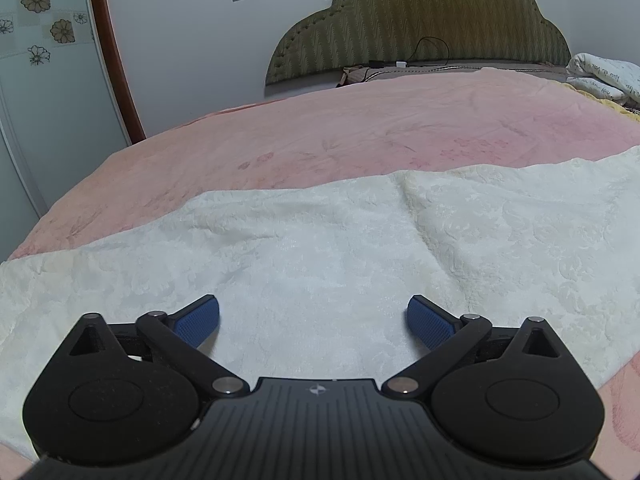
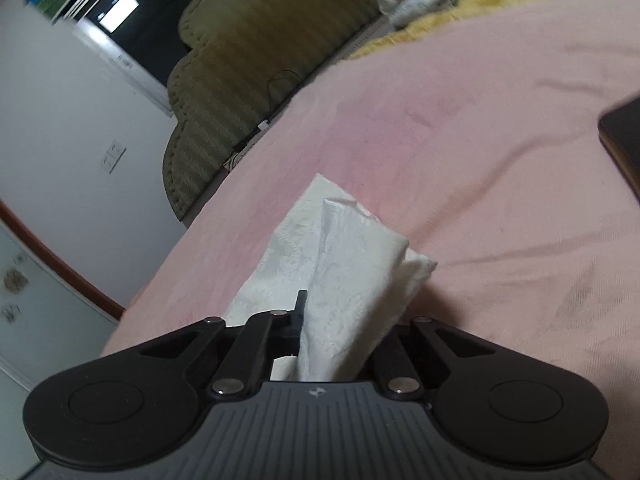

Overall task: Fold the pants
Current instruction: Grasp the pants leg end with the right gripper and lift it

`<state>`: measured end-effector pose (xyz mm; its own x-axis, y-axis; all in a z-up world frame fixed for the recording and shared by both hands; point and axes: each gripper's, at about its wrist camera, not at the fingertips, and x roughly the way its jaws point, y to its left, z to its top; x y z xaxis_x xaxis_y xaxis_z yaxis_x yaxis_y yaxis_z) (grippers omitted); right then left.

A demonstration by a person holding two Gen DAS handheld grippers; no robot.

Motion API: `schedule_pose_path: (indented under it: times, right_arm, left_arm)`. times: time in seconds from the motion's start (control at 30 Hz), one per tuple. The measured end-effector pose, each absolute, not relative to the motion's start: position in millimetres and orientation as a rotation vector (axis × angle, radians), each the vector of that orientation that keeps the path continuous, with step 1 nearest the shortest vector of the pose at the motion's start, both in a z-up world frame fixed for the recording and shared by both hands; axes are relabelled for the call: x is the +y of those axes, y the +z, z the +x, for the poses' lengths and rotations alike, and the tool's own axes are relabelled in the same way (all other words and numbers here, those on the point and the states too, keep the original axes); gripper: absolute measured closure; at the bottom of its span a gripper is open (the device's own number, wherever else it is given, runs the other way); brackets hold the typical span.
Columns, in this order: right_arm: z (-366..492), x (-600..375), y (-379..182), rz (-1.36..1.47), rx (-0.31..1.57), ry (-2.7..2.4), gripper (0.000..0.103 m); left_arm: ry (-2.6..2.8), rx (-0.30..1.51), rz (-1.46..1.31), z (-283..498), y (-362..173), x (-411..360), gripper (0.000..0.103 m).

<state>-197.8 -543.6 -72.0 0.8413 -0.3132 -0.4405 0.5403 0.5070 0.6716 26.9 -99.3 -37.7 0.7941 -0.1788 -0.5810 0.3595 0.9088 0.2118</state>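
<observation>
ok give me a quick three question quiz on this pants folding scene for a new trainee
1. True or false: the left gripper has its fingers spread apart, with nothing between them.
2. What is the right gripper holding?
A. a pillow
B. a bunched end of the white pants
C. a black cable
3. What colour is the blanket that the pants lie on?

Key
1. True; the blue pads sit wide apart above the flat white fabric.
2. B; the fabric sticks up out of the closed fingers.
3. Pink.
</observation>
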Motion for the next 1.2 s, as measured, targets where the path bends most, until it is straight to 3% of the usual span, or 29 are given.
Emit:
schedule_pose_path:
  times: [0.1, 0.23, 0.37, 0.5, 0.7, 0.83, 0.93, 1.0, 1.1, 1.2]
  right_arm:
    - [-188.6, -521.3, -45.6, 0.72, 0.277, -0.517, 0.098]
    - [-170.7, -471.6, -2.4, 0.377, 0.278, -0.483, 0.098]
    - [-145.2, -412.6, 20.0, 0.083, 0.293, -0.419, 0.098]
    - [-123.3, -368.0, 23.1, -0.005, 0.315, -0.311, 0.098]
    - [-105.3, -332.6, 21.7, 0.086, 0.326, -0.154, 0.098]
    - [-97.0, -307.2, 18.9, -0.006, 0.337, -0.131, 0.098]
    - [-96.2, -294.5, 17.9, -0.04, 0.336, -0.129, 0.098]
    - [-94.6, -280.3, 15.5, -0.104, 0.334, -0.141, 0.098]
    - [-87.3, -263.1, 12.4, -0.2, 0.34, -0.137, 0.098]
    - [-77.9, -241.9, 4.7, -0.305, 0.349, -0.115, 0.097]
  left_arm:
    - [-0.313, 0.61, 0.239, 31.8, -26.2, -93.2, 0.022]
    - [-0.441, 0.696, -0.098, 51.0, -4.0, -74.2, 0.023]
    - [-0.68, 0.821, -0.496, 72.1, 7.9, -65.6, 0.019]
    - [-0.856, 0.892, -0.742, 77.2, 12.1, -78.8, 0.003]
    - [-0.954, 1.014, -0.816, 82.1, -0.2, -114.1, 0.001]
    - [-0.881, 1.034, -0.874, 99.4, -9.8, -106.6, 0.001]
    - [-0.844, 1.062, -0.89, 116.1, -13.6, -94.8, 0.018]
    - [-0.829, 1.092, -0.865, 127.8, -14.4, -88.8, 0.054]
    - [-0.808, 1.122, -0.788, 141.5, -10.8, -78.9, 0.092]
    - [-0.788, 1.092, -0.636, 144.1, 3.2, -65.5, 0.097]
